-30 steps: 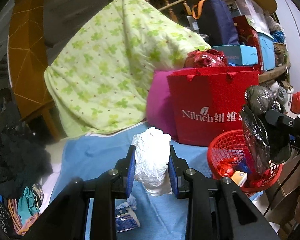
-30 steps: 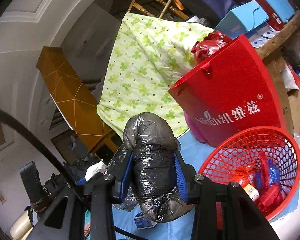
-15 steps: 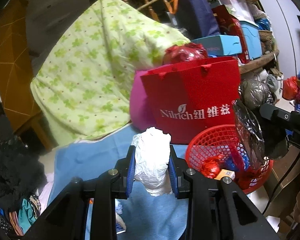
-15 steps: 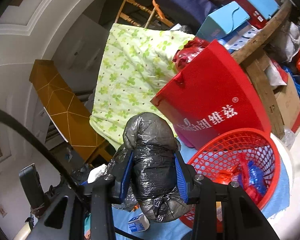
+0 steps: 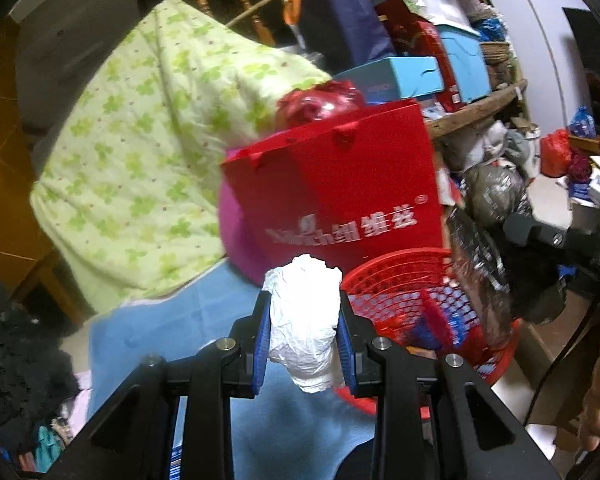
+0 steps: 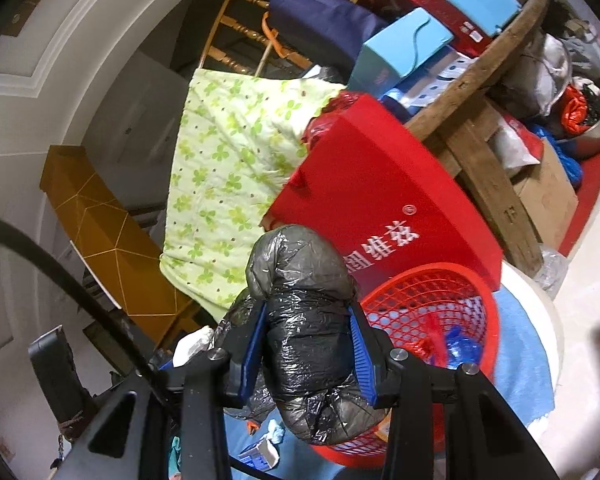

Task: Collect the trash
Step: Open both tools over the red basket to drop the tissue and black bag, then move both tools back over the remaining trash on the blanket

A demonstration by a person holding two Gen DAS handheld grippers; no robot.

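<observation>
Two grippers, two pieces of trash, one red basket (image 6: pixel 428 300). The left gripper (image 5: pixel 304 340) is clamped on a crumpled white wad (image 5: pixel 304 320), standing upright between the pads, just short of the basket's rim. The right gripper (image 6: pixel 308 344) squeezes one black bag (image 6: pixel 304 320), long axis upright too, at the basket's near edge beside a red gift bag (image 6: pixel 380 200).

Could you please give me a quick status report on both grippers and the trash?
Left hand-held gripper shut on white paper wad. Right hand-held gripper shut on black plastic bag. Red basket just ahead, nothing blocking.
</observation>
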